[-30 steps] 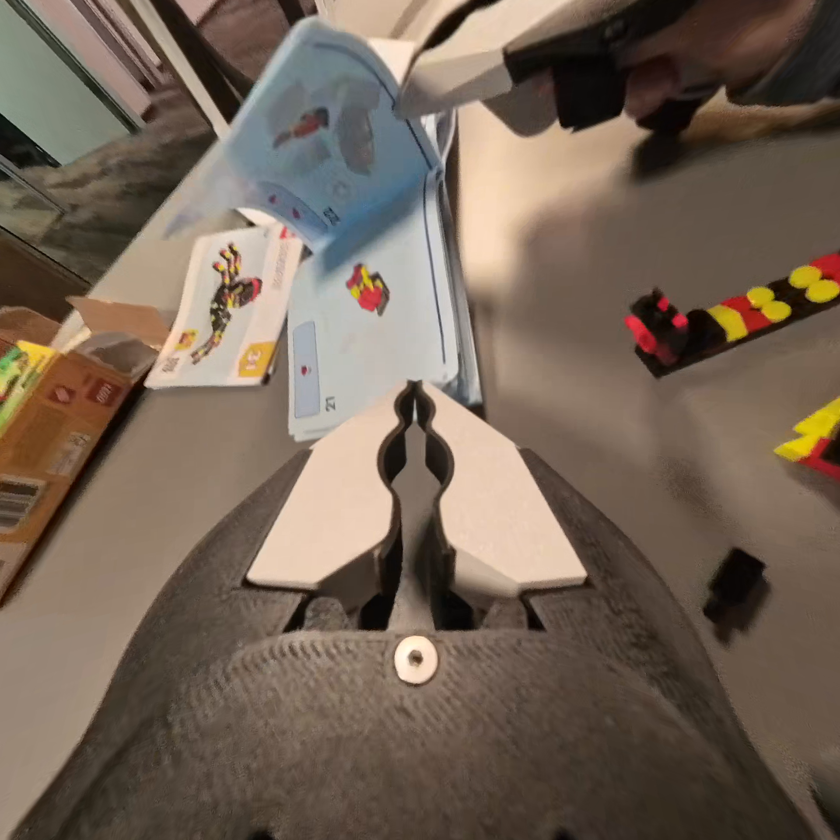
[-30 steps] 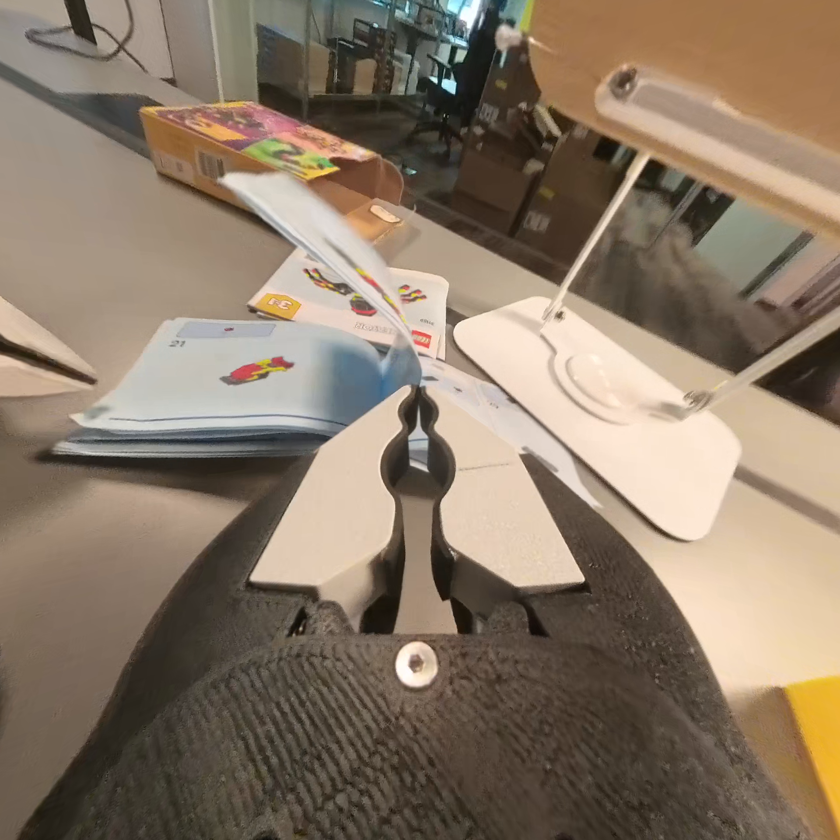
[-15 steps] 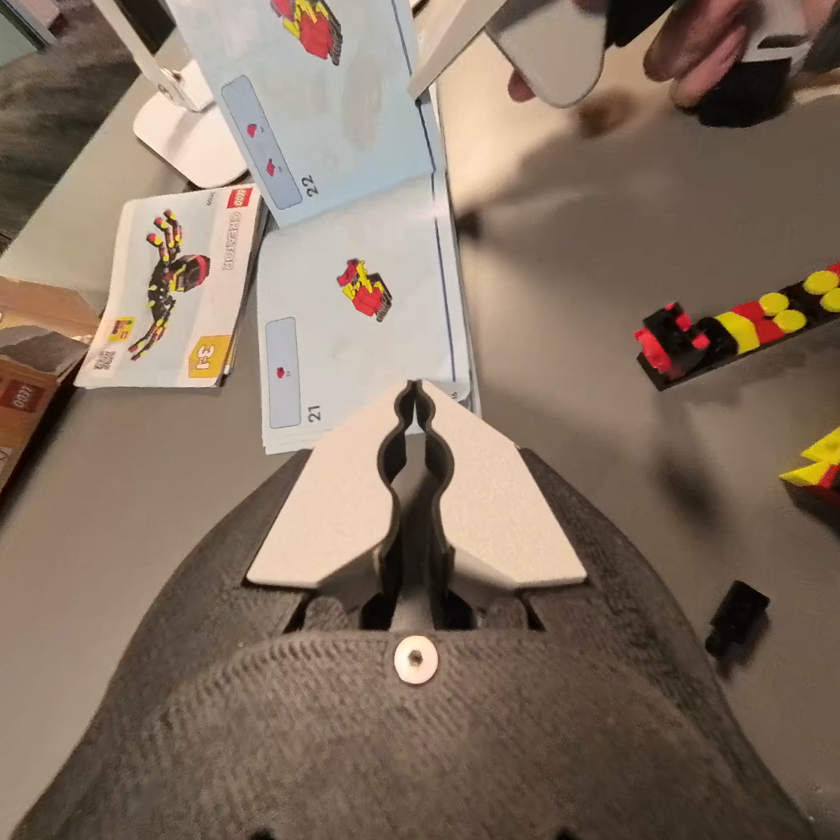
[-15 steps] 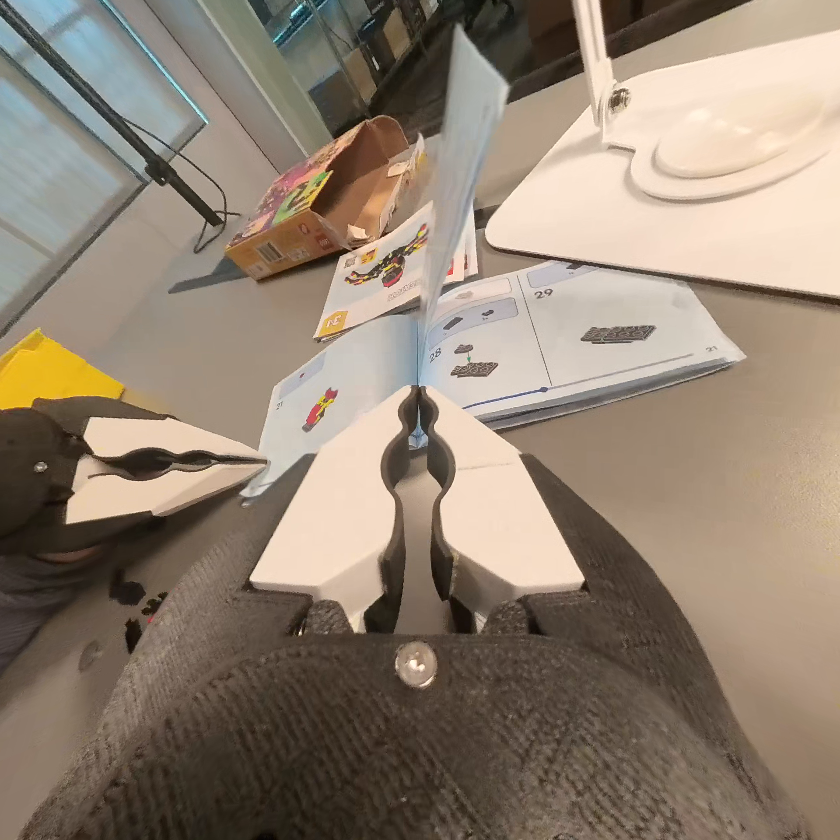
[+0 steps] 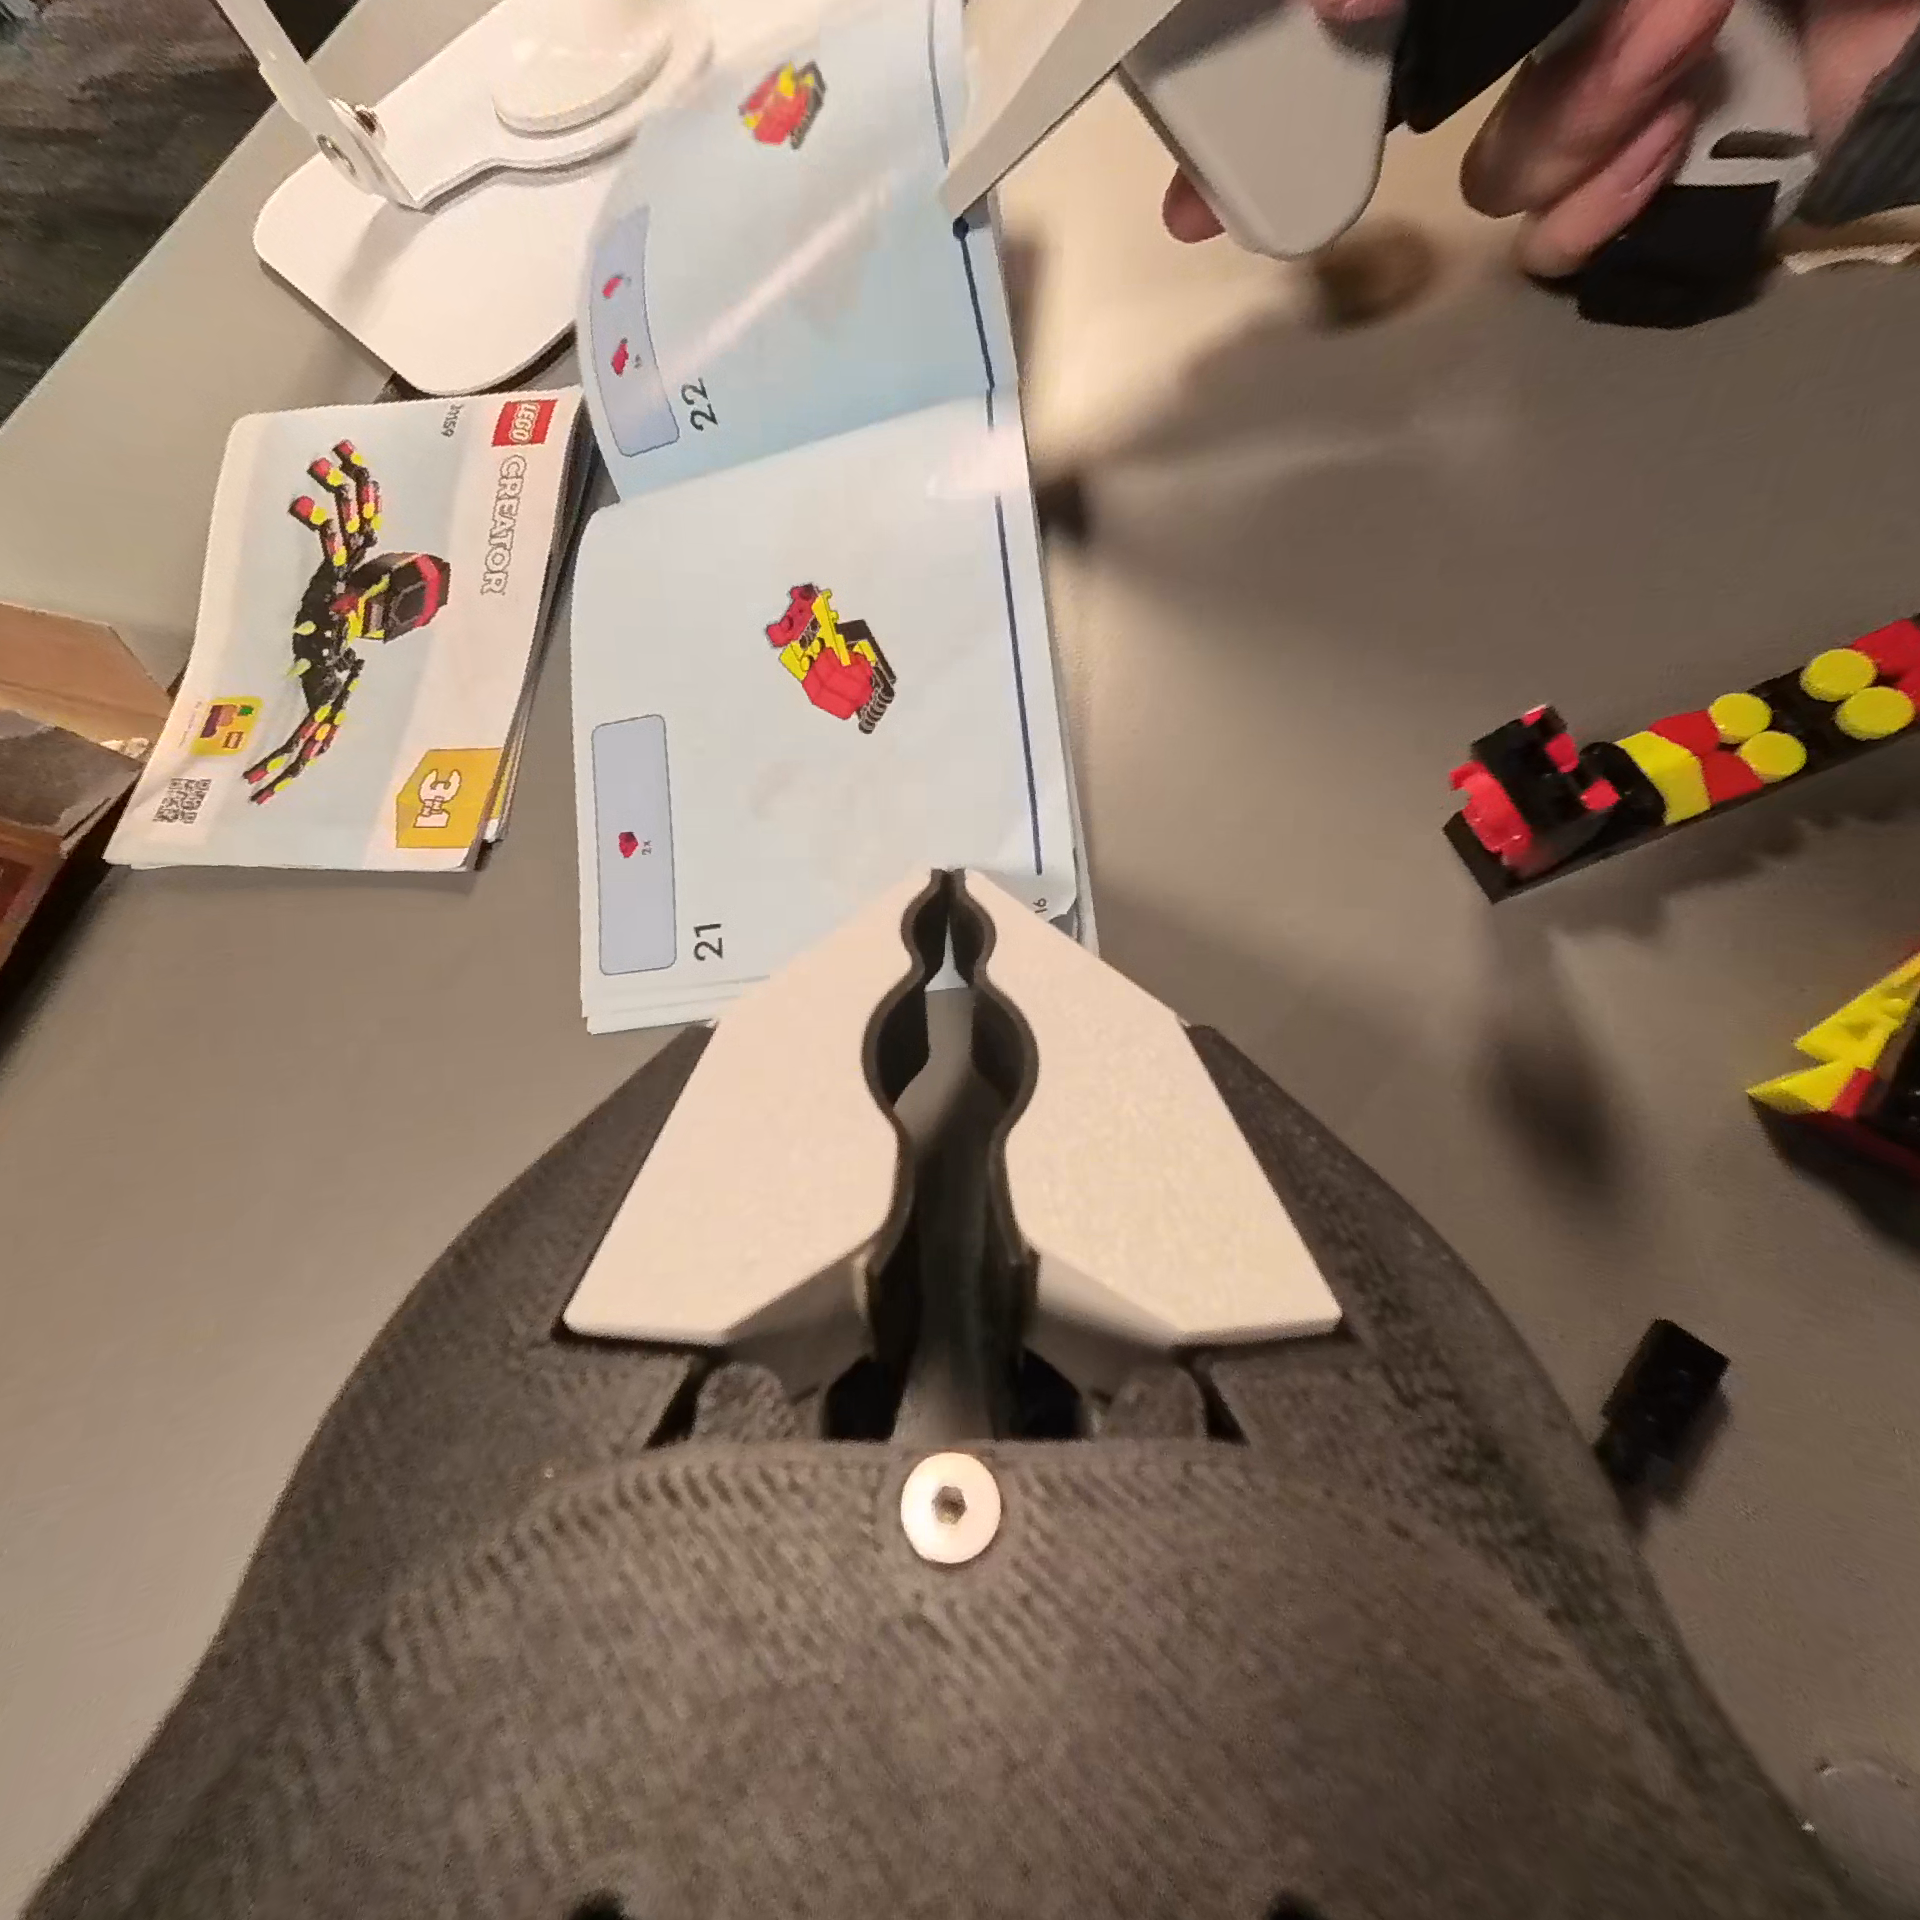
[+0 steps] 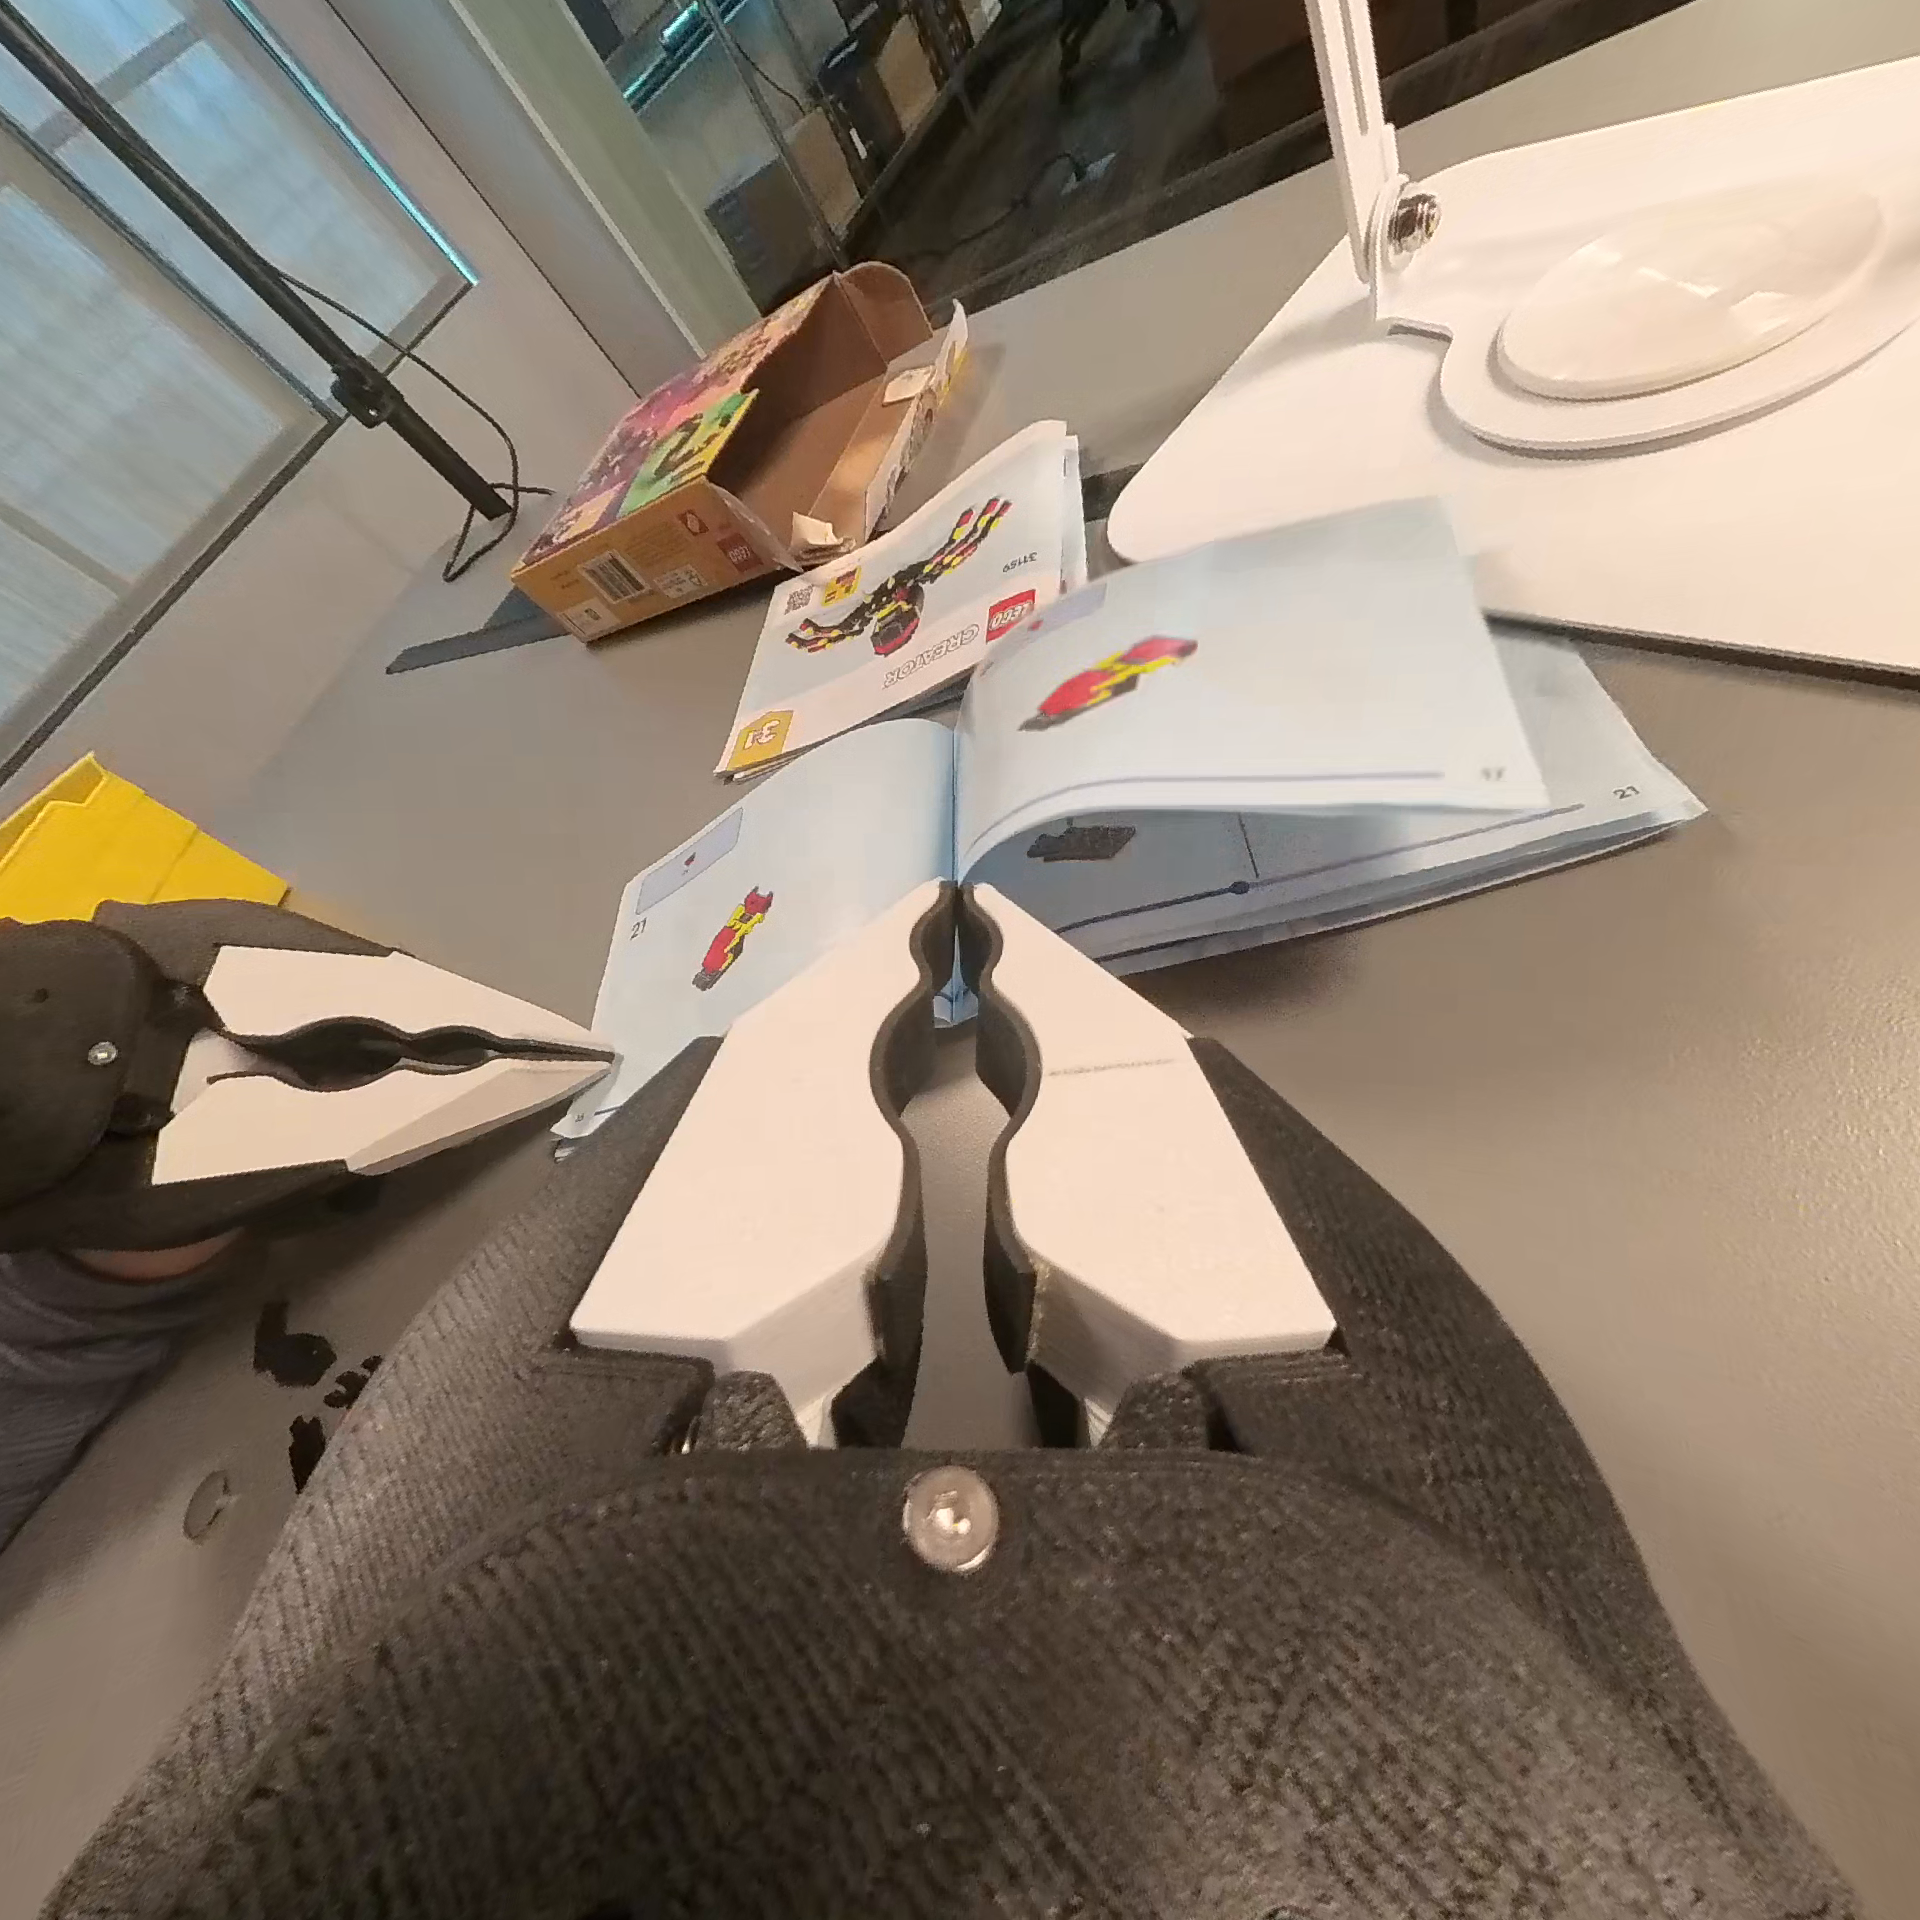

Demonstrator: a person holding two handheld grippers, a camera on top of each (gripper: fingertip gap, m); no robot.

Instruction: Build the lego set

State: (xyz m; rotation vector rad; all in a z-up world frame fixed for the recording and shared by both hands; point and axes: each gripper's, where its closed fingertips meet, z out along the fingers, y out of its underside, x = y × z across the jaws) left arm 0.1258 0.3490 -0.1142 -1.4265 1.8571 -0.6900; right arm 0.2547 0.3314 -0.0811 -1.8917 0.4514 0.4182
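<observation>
Left wrist view has the left gripper [image 5: 951, 883] low in the middle of the frame, its two pale fingers pressed together at the tips and holding nothing, poised just over the near edge of the open instruction booklet [image 5: 821, 707]. At the upper right the right gripper [image 5: 966, 187] reaches in beside the booklet's spine; from its own view its fingers are closed tip to tip, empty as far as I can see. One page [image 6: 1226, 707] arches loosely over the far half rather than lying flat. A second, closed booklet [image 5: 343, 644] lies at the left, the opened cardboard box [image 6: 727, 488] beyond it, and a white stand base [image 5: 436, 208] at the upper left.

The build itself sits at the right edge: a long black strip with red and yellow pieces [image 5: 1683, 758], a yellow-toothed sub-assembly [image 5: 1860, 1060] below it, and one loose black brick [image 5: 1662, 1392] at the lower right.

I'd judge this a reading pause, finding the right page. Next, the page wants flattening, then a gripper must open and fetch the small red pieces the page calls for.
</observation>
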